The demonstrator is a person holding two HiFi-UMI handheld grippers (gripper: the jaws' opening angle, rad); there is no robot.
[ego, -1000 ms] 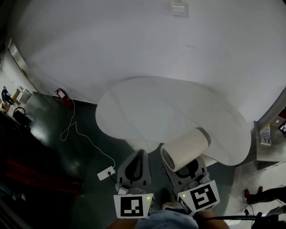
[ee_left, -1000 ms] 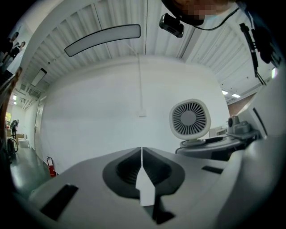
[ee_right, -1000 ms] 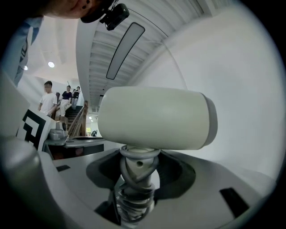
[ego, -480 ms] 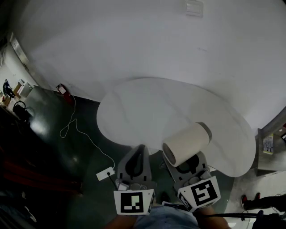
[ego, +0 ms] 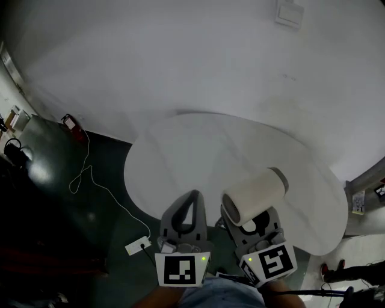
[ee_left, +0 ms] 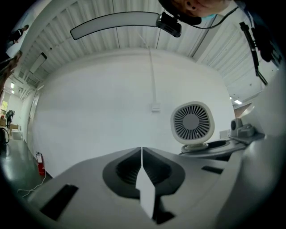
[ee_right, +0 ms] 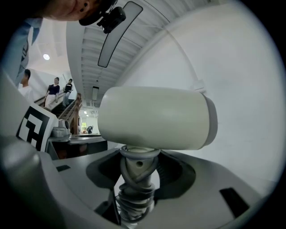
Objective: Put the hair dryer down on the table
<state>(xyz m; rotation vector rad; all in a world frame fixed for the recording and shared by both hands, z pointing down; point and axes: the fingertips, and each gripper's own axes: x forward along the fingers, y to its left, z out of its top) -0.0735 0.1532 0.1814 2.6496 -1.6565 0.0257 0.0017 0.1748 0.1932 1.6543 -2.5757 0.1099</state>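
Observation:
The hair dryer has a cream barrel and hangs over the near edge of the white curved table. My right gripper is shut on its handle, below the barrel. In the right gripper view the barrel lies crosswise above the jaws, and the handle with a grey cord wound round it sits pinched between them. My left gripper is beside it on the left, shut and holding nothing. In the left gripper view its jaws meet, and the dryer's rear grille shows at the right.
Dark green floor lies left of the table, with a white power strip, a thin white cable and a red extinguisher by the wall. A wall plate sits high on the white wall. People stand far behind.
Both grippers and the view have moved forward, so the table is nearer and the dryer now hangs over its near edge. The grip on the handle is unchanged.

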